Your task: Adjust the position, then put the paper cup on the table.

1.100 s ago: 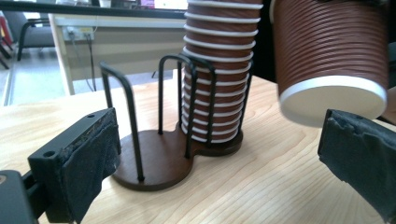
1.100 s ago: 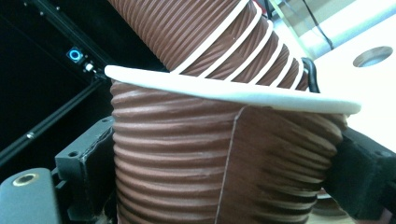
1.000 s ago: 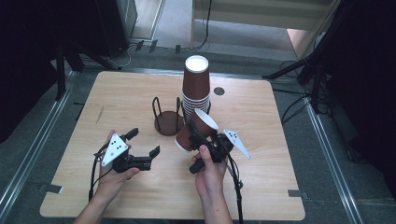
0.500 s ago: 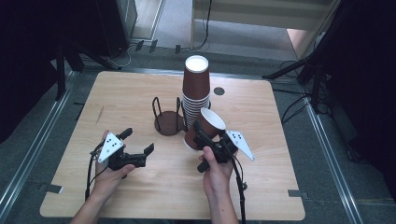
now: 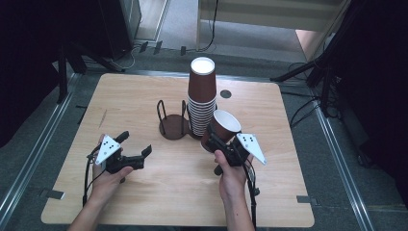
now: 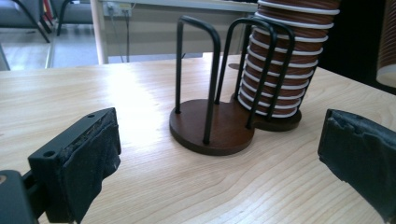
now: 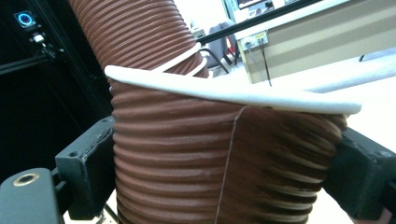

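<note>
A tall stack of ribbed brown paper cups stands upside down in one side of a black wire cup holder near the table's middle. My right gripper is shut on a single brown cup, held tilted with its white rim up, just right of the stack. In the right gripper view the cup sits between both jaws, with the stack behind it. My left gripper is open and holds nothing, left of the holder. In the left gripper view the holder and the stack are ahead.
The wooden table has bare surface in front of and around both hands. A small dark round spot lies behind the stack. Dark stands and cables surround the table on the floor.
My right gripper has carried the single cup a little to the right, away from the stack. The left gripper has drifted slightly left and stayed open.
</note>
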The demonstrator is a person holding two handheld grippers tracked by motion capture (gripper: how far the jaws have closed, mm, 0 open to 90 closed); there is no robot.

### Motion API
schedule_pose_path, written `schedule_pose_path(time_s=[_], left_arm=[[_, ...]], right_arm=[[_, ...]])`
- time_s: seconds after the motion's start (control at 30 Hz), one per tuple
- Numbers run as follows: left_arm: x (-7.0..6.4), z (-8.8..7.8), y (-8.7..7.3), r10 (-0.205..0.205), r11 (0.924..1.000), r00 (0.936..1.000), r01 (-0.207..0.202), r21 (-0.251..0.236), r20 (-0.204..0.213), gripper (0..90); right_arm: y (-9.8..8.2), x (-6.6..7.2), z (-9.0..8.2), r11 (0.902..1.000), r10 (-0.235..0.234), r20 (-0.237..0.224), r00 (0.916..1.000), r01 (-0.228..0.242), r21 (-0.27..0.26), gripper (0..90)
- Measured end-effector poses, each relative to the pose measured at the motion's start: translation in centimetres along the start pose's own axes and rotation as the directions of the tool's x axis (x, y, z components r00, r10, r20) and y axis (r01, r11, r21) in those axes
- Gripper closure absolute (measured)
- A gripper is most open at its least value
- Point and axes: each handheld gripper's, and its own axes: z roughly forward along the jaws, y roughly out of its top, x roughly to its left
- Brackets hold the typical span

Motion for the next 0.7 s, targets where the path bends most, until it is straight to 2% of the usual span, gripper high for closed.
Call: schedule_pose_path(time_s=[0.3,0.4,0.53,0.7], left_arm=[[1.6,-0.5,0.0,-0.033,0.9994,0.9989,0.033,-0.011,-0.034,0.0],[2.3,-0.8,-0.1,-0.046,0.9989,0.9977,0.045,-0.015,-0.049,0.0],[2.9,-1.0,-0.2,-0.030,0.9996,0.9963,0.029,-0.005,-0.080,0.0],[3.7,-1.3,-0.4,-0.032,0.9995,0.9941,0.032,0.004,-0.104,0.0]], right_arm=[[0.3,-0.9,0.2,0.9977,-0.066,0.033,0.9973,0.067,-0.009,10.1],[0.5,-1.3,0.3,0.9978,-0.066,0.042,0.9969,0.066,-0.006,10.1],[0.7,-1.8,0.4,0.9972,-0.073,0.053,0.9959,0.074,-0.011,10.1],[0.9,-2.4,0.4,0.9969,-0.076,0.068,0.9947,0.077,-0.013,10.1]])
